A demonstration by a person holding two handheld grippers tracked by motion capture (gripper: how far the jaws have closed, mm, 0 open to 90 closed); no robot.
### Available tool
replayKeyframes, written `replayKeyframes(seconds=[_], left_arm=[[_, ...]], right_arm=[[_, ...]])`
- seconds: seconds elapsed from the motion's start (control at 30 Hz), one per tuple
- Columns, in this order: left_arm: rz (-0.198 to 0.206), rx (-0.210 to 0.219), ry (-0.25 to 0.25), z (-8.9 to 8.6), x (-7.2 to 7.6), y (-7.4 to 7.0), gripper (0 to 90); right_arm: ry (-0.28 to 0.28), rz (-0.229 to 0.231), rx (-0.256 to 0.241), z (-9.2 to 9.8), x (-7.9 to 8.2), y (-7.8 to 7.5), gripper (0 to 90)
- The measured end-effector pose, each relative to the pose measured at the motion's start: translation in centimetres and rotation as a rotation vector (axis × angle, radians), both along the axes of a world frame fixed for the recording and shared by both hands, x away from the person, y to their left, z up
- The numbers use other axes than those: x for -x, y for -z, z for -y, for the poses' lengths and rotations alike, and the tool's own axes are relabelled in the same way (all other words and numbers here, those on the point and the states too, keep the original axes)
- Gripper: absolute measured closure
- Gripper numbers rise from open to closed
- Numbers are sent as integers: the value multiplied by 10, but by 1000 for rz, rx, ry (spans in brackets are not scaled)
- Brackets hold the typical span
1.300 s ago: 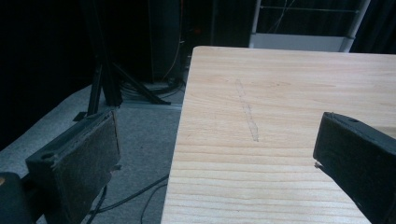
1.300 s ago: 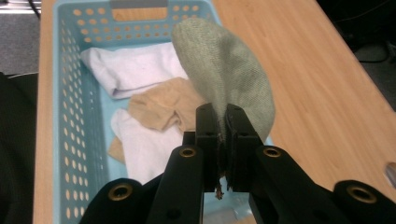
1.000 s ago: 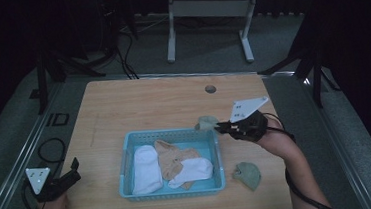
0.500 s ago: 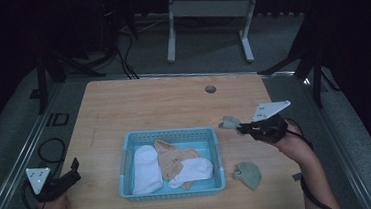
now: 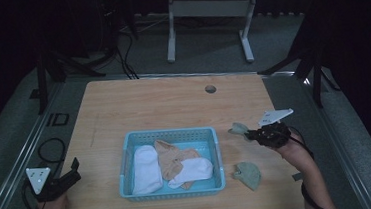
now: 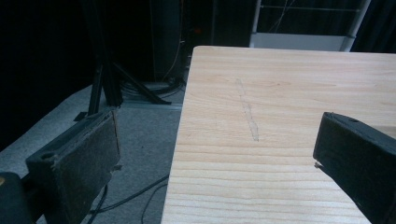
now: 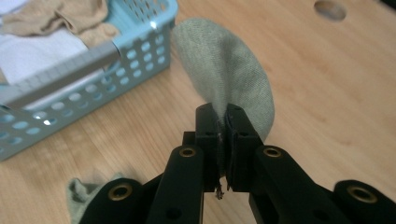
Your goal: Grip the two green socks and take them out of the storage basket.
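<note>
A light-blue basket [image 5: 216,147] [image 7: 140,42] sits near the table's front edge, holding two white socks [image 5: 146,169] and a tan sock [image 5: 170,158] [image 7: 70,18]. My right gripper [image 5: 251,135] [image 7: 223,122] is shut on a grey-green sock [image 5: 237,128] [image 7: 233,79], held just right of the basket above the wood. A second grey-green sock [image 5: 248,174] [image 7: 81,196] lies on the table near the basket's front right corner. At the table's front left corner my left gripper [image 5: 71,171] [image 6: 215,158] stands open, with nothing between its jaws.
The wooden table [image 5: 174,110] has a round cable hole [image 5: 210,89] [image 7: 329,9] at the back. Cables and stand legs [image 5: 119,54] lie on the grey floor beyond and to the left. The table's left edge [image 6: 180,135] passes between the left jaws.
My right gripper has carried the grey-green sock to the right, away from the basket's back right corner, and slightly toward the front. The left gripper has stayed in place.
</note>
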State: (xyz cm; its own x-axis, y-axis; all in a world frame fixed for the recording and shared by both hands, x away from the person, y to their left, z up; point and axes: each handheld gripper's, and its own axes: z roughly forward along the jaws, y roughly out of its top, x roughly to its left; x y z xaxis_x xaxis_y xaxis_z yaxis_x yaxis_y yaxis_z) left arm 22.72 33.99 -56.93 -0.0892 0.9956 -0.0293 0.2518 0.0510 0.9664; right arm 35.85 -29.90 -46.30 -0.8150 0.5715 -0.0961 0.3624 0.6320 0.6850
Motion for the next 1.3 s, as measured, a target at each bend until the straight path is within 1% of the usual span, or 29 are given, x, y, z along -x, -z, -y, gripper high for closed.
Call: replayKeyframes(seconds=[0.1,0.2,0.23,0.27,0.37,0.53,0.57,0.7,0.73,0.83,0.9,1.0,1.07,1.17,1.23,1.3], left_arm=[[2,1,2,0,0,0,7],[2,1,1,-1,0,0,7],[2,1,2,0,0,0,7],[2,1,1,0,0,0,7],[2,1,1,0,0,0,7],[2,0,-1,0,0,0,7],[3,0,-1,0,0,0,7],[2,0,-1,0,0,0,7],[4,0,-1,0,0,0,7],[3,0,-1,0,0,0,7],[3,-2,0,0,0,0,7],[4,0,-1,0,0,0,7],[3,0,-1,0,0,0,8],[2,0,-1,0,0,0,7],[2,0,-1,0,0,0,7],[3,-1,-2,0,0,0,7]], right_arm=[[17,-24,-11,2,-3,15,854],[31,-46,-4,3,-5,31,854],[38,-60,11,2,-6,41,853],[38,-60,11,2,-6,41,853],[37,-93,13,0,-7,54,851],[41,-129,44,-3,-7,67,848],[36,-147,49,-5,-7,71,846],[32,-157,49,-6,-7,73,840],[30,-162,53,-7,-6,72,824],[2,-161,55,-8,-4,65,721],[-8,-142,41,-7,-1,58,645],[18,-110,13,-2,1,47,530],[46,-86,-3,2,4,41,480],[70,-70,-12,8,6,38,424],[90,-66,-14,13,8,38,395],[108,-68,-31,19,9,38,361]])
